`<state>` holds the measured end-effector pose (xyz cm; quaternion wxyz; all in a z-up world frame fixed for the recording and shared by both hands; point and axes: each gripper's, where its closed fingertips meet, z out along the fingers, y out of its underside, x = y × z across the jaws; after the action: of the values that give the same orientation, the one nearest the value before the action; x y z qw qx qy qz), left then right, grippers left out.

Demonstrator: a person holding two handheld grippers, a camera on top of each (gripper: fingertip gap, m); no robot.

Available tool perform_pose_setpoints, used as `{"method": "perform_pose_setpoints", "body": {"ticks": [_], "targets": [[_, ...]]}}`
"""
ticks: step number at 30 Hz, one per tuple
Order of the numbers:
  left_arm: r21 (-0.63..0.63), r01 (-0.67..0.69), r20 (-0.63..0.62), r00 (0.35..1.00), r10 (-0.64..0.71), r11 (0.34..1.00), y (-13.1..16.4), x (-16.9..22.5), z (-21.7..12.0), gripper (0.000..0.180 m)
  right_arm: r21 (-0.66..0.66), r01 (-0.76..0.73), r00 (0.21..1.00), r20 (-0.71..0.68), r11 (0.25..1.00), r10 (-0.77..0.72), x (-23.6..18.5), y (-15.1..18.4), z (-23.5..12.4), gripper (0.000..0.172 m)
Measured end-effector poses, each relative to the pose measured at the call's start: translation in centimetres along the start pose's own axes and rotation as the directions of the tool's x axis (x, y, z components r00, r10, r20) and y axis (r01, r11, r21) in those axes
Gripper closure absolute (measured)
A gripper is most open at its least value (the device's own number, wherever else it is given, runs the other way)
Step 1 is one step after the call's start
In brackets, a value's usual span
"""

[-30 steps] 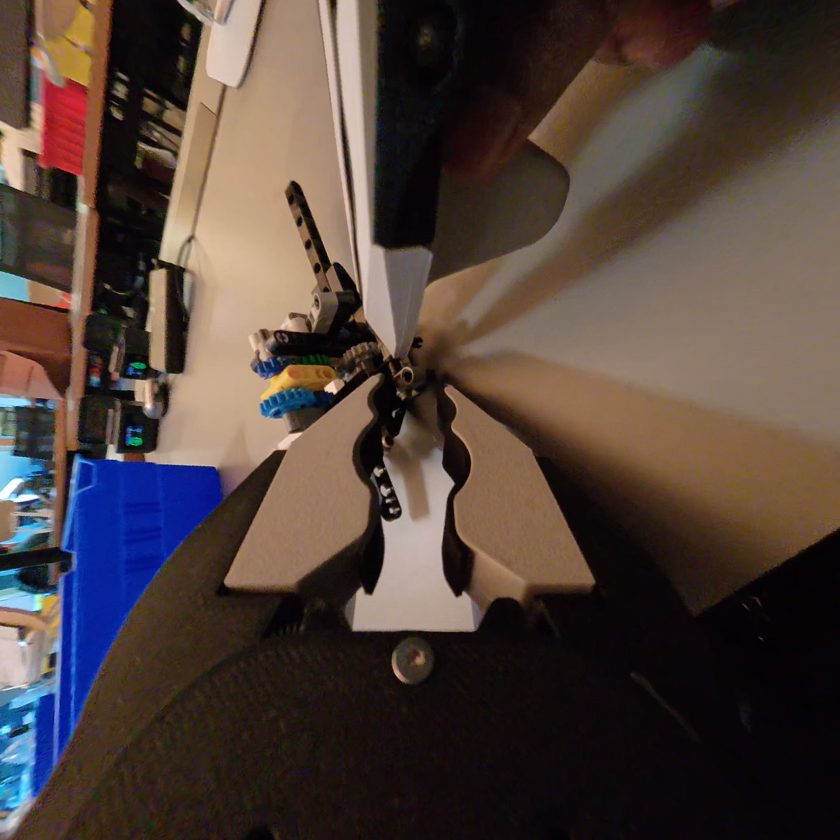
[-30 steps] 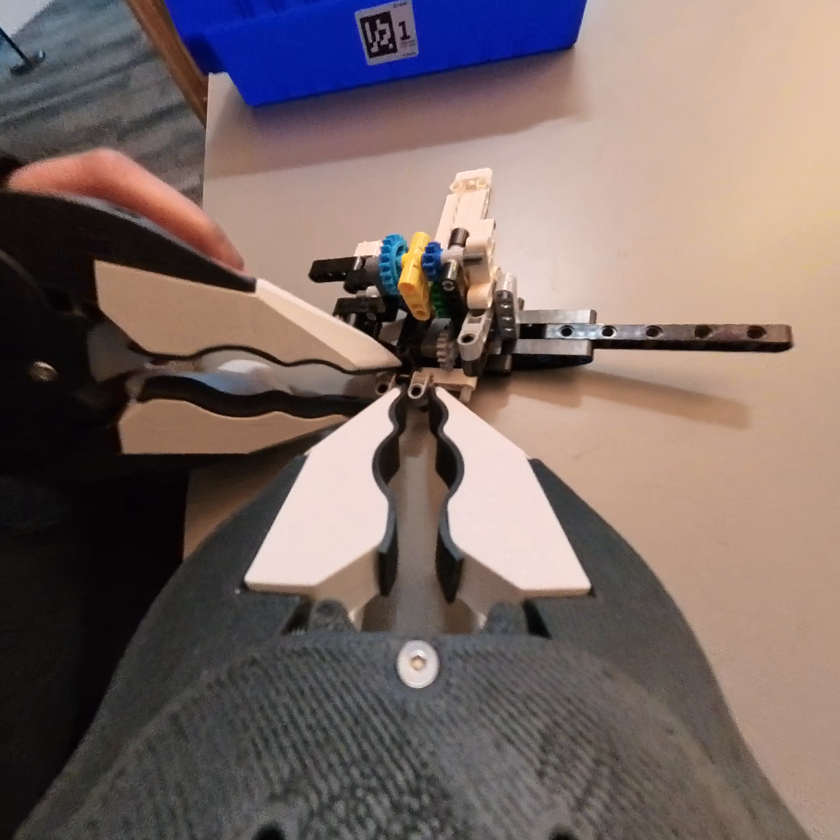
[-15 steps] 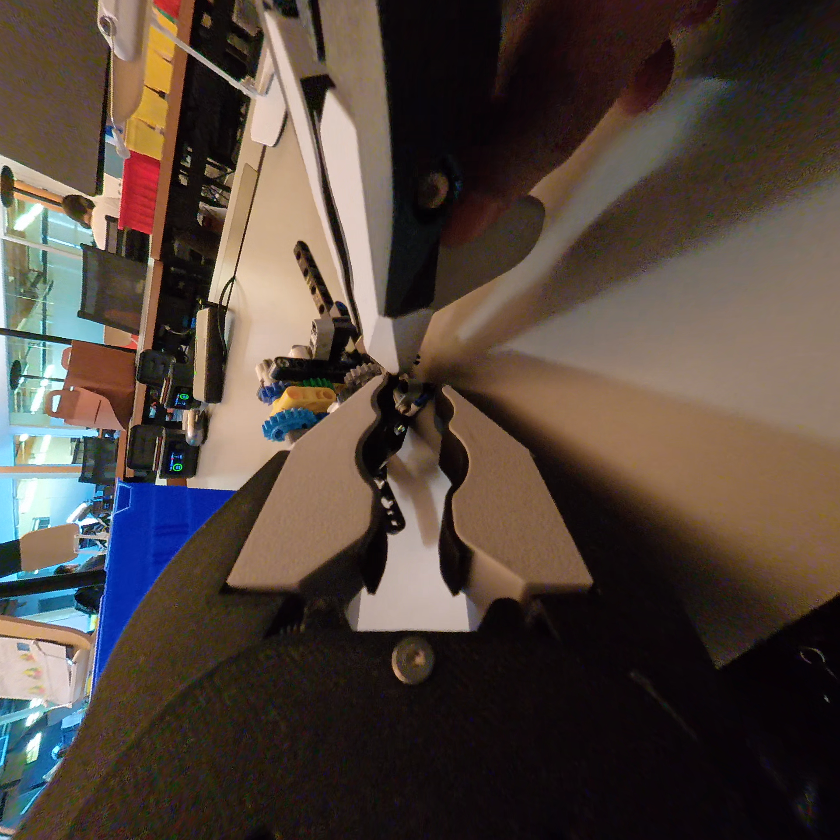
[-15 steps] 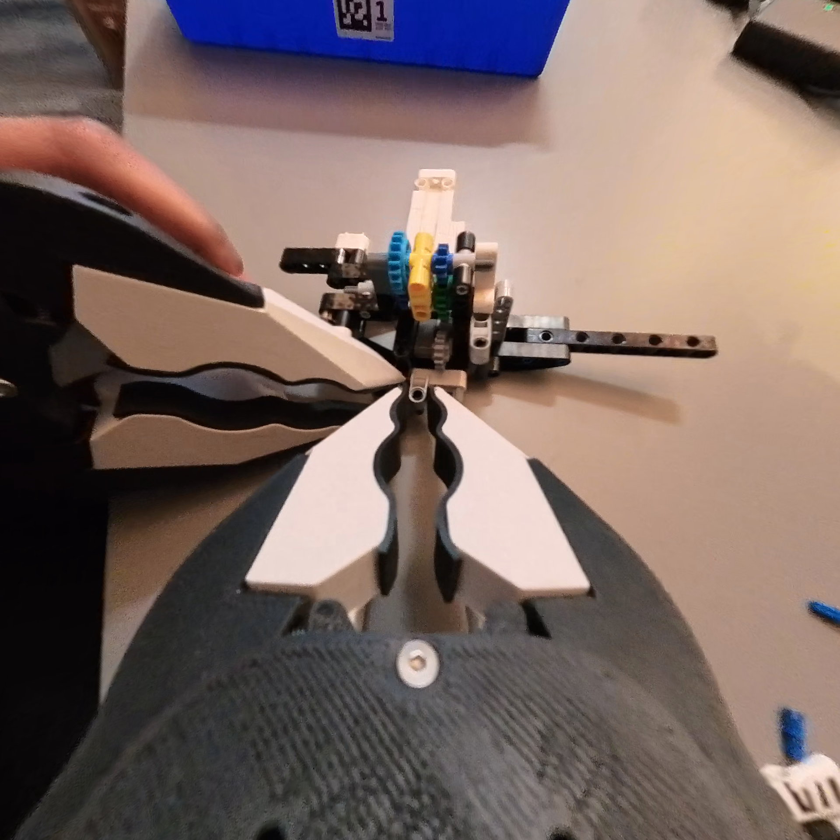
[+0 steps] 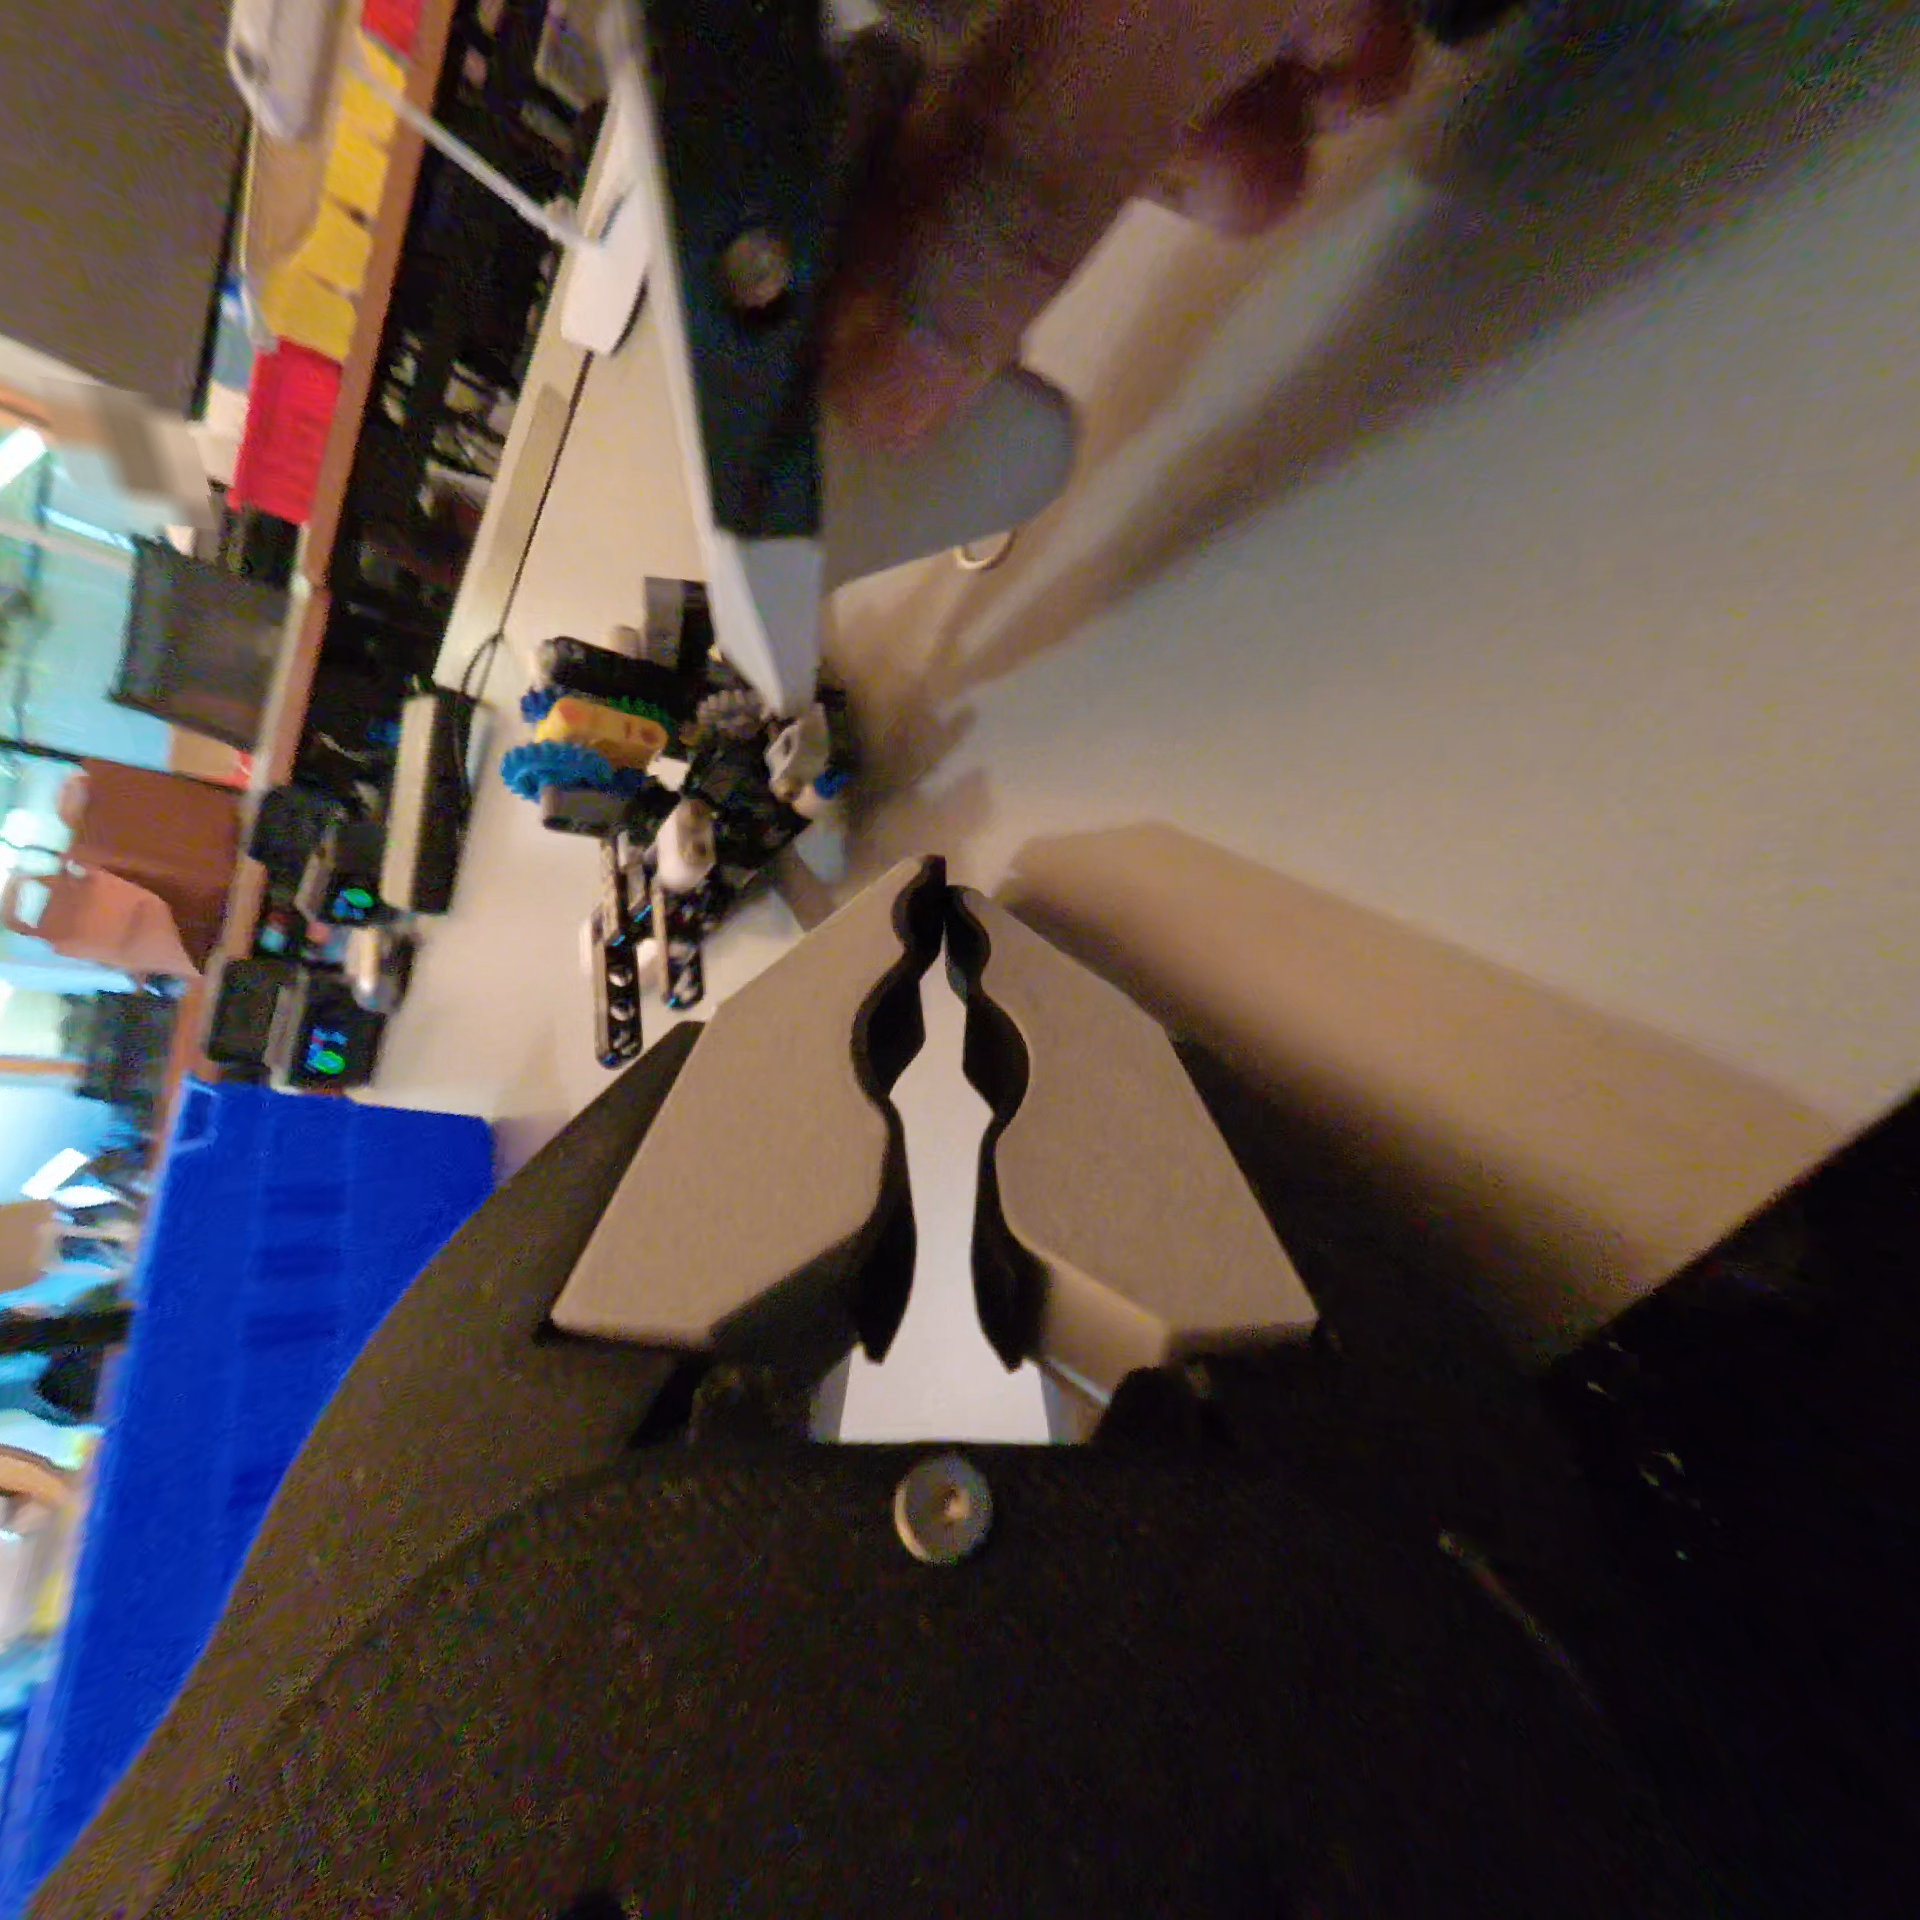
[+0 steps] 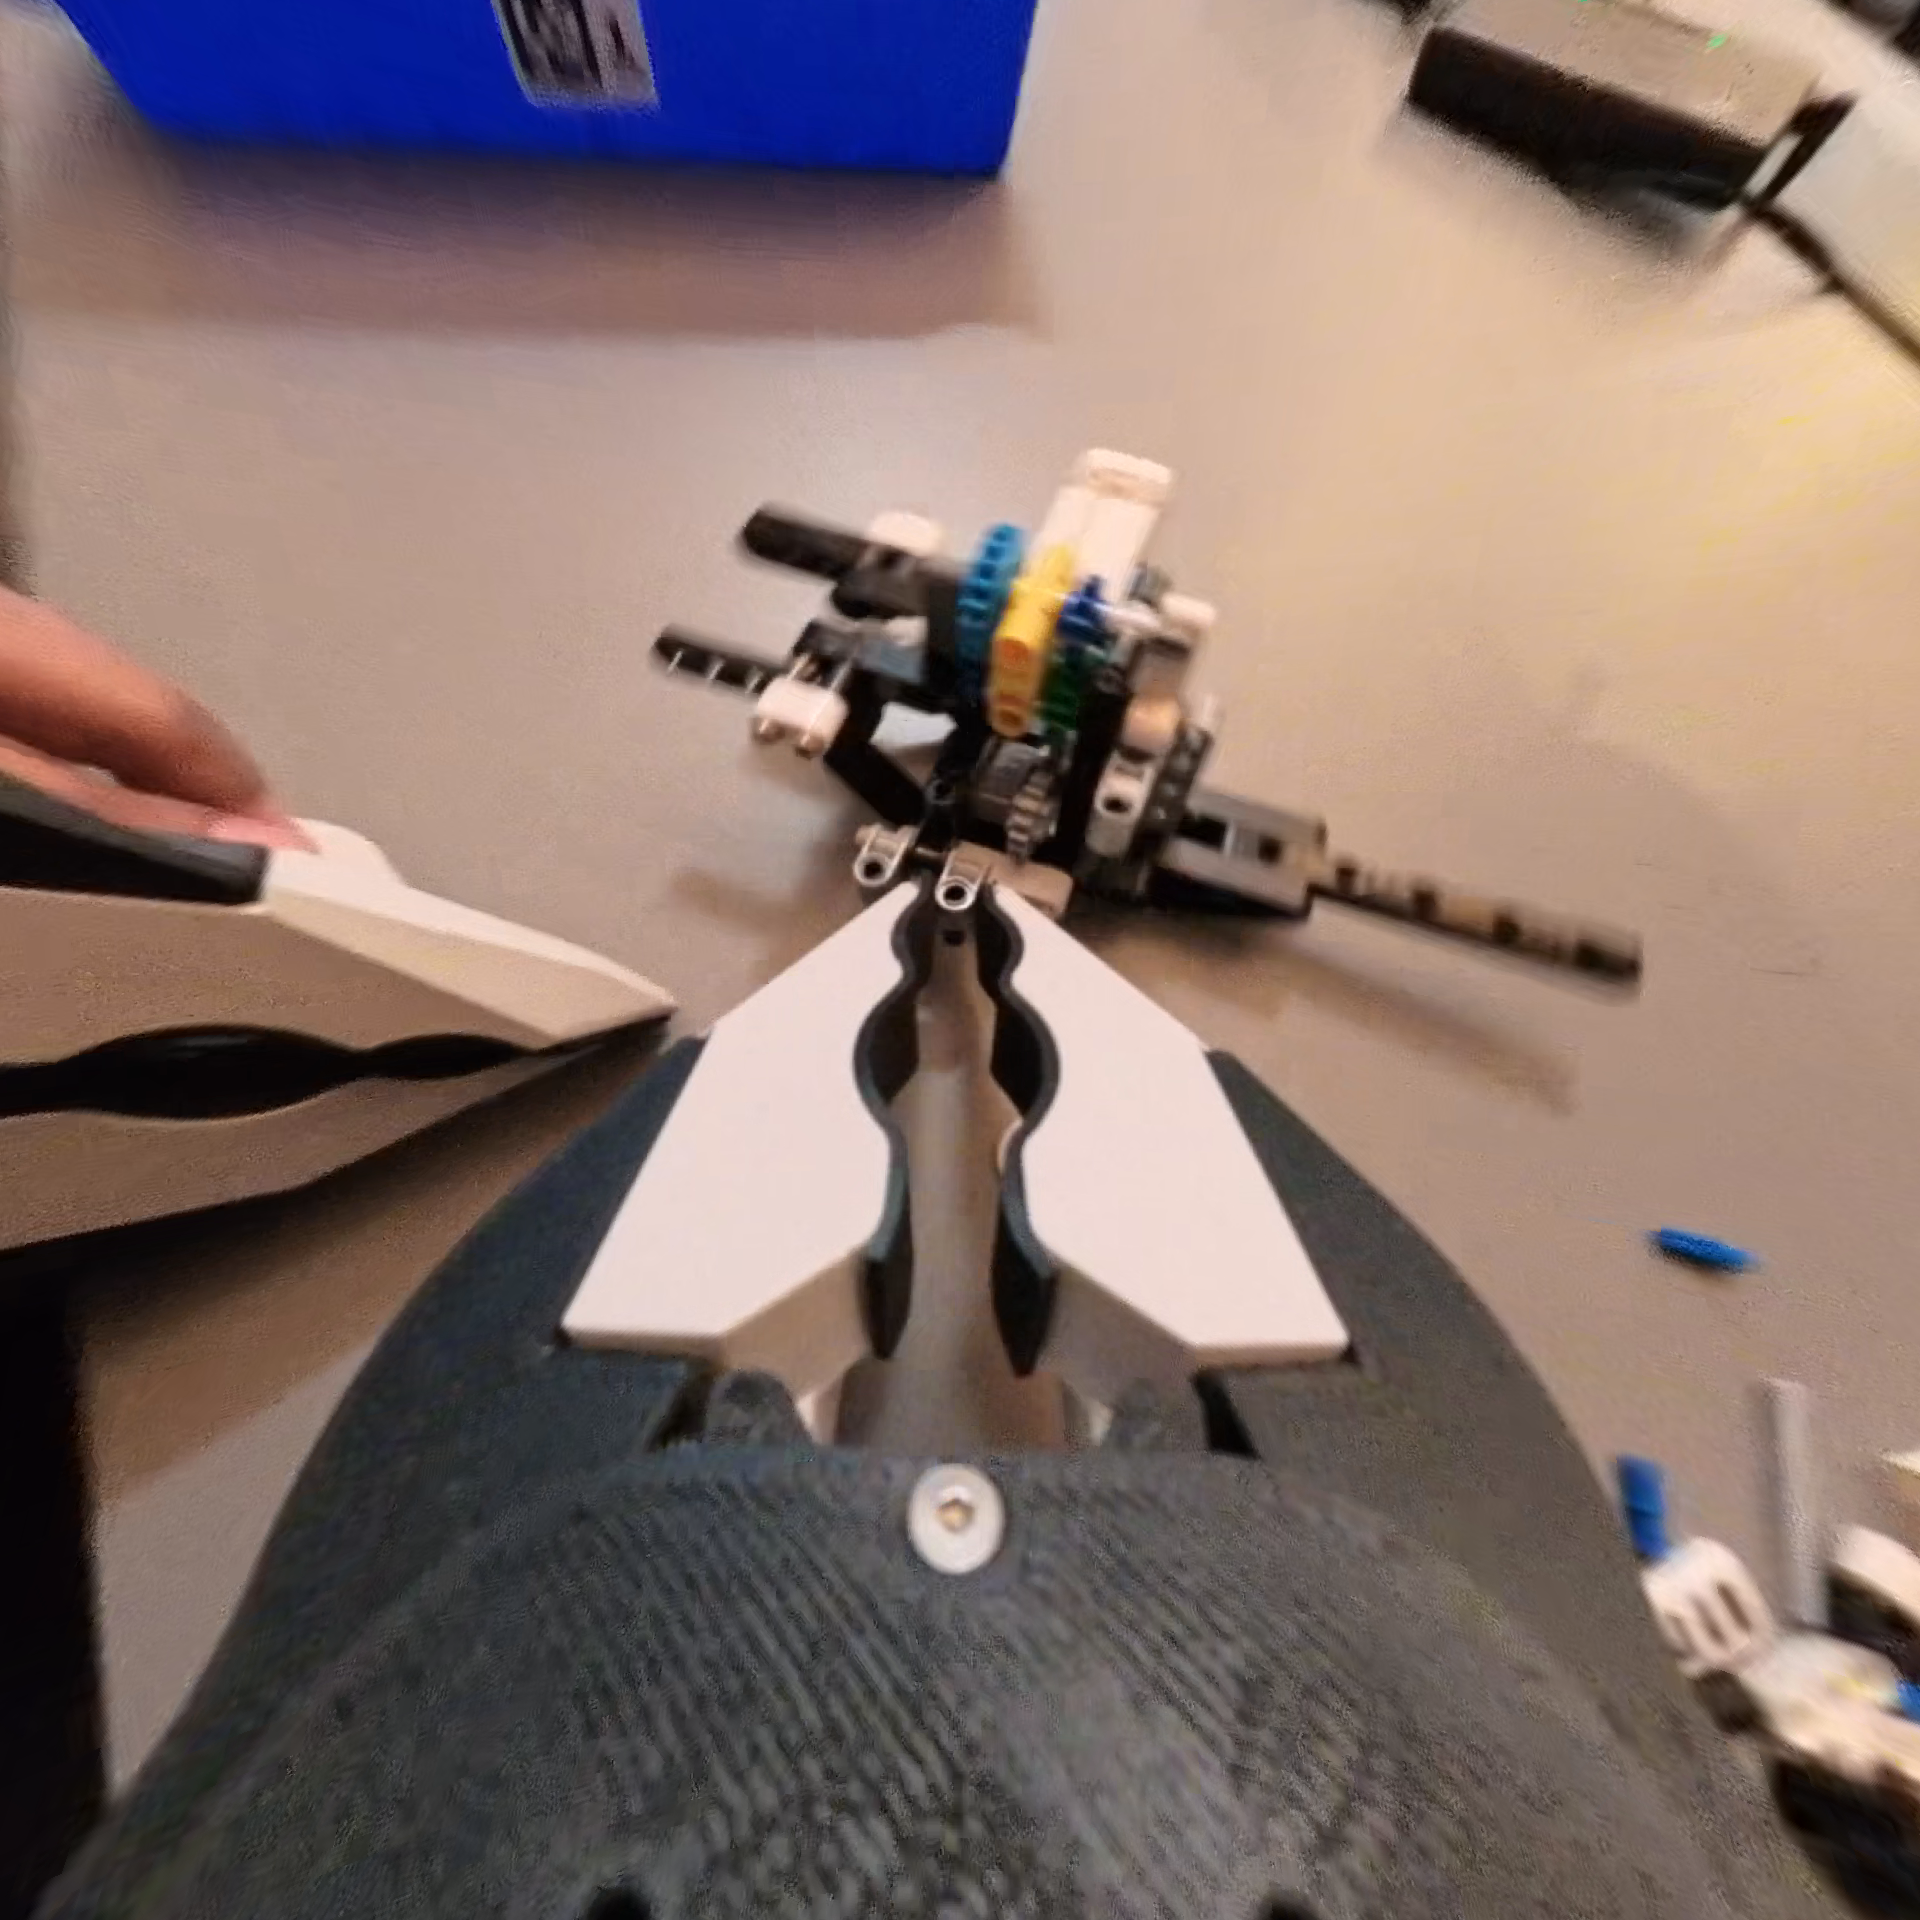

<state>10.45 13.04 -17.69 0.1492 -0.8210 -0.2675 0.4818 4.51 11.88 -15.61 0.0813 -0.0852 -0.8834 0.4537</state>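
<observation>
Right gripper (image 6: 956, 906) is clamped on a small grey connector (image 6: 957, 885) of the light, rigid, likely snap-apart toy gear assembly (image 6: 1039, 707) on the table (image 6: 1455, 436), best held by its beams; left gripper (image 5: 940, 878) closed empty, just beside.

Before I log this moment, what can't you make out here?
- Black holed beam of the gear model: motion blur, right wrist view.
- Small white and blue parts: blurred, cut by right edge.
- Blue plastic bin: top edge crops it.
- Right gripper tips: model hides them, left wrist view.
</observation>
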Motion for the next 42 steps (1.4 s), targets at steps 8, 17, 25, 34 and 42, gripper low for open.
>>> {"method": "perform_pose_setpoints", "body": {"ticks": [8, 17, 25, 34, 42], "targets": [[-0.063, 0.579, -0.186, 0.793, -0.580, 0.813, 0.9, -2.4, 0.4, 0.171, 0.043, -0.096, 0.993, 0.069, 0.994, 0.093, -1.4, -0.9, 0.5, 0.166], [-0.106, 0.856, -0.235, 0.474, -0.849, 0.507, 3.4, -5.1, 0.5, 0.158, 0.046, -0.205, 0.974, 0.110, 0.978, 0.199, -4.4, -2.6, 2.5, 0.165], [-0.102, 0.827, -0.160, 0.536, -0.829, 0.554, 5.1, -6.1, 0.6, 0.168, 0.024, -0.138, 0.982, 0.132, 0.990, 0.134, -6.0, -2.8, 3.2, 0.169], [-0.158, 0.823, -0.189, 0.517, -0.835, 0.546, 5.5, -5.7, 1.0, 0.170, 0.057, 0.020, 0.996, 0.084, 0.998, -0.024, -6.5, -3.1, 2.7, 0.156], [-0.184, 0.773, -0.385, 0.512, -0.768, 0.607, 4.4, -4.9, 0.6, 0.171, 0.036, 0.618, 0.784, 0.048, 0.785, -0.619, -7.3, -3.1, 0.4, 0.159]]}}
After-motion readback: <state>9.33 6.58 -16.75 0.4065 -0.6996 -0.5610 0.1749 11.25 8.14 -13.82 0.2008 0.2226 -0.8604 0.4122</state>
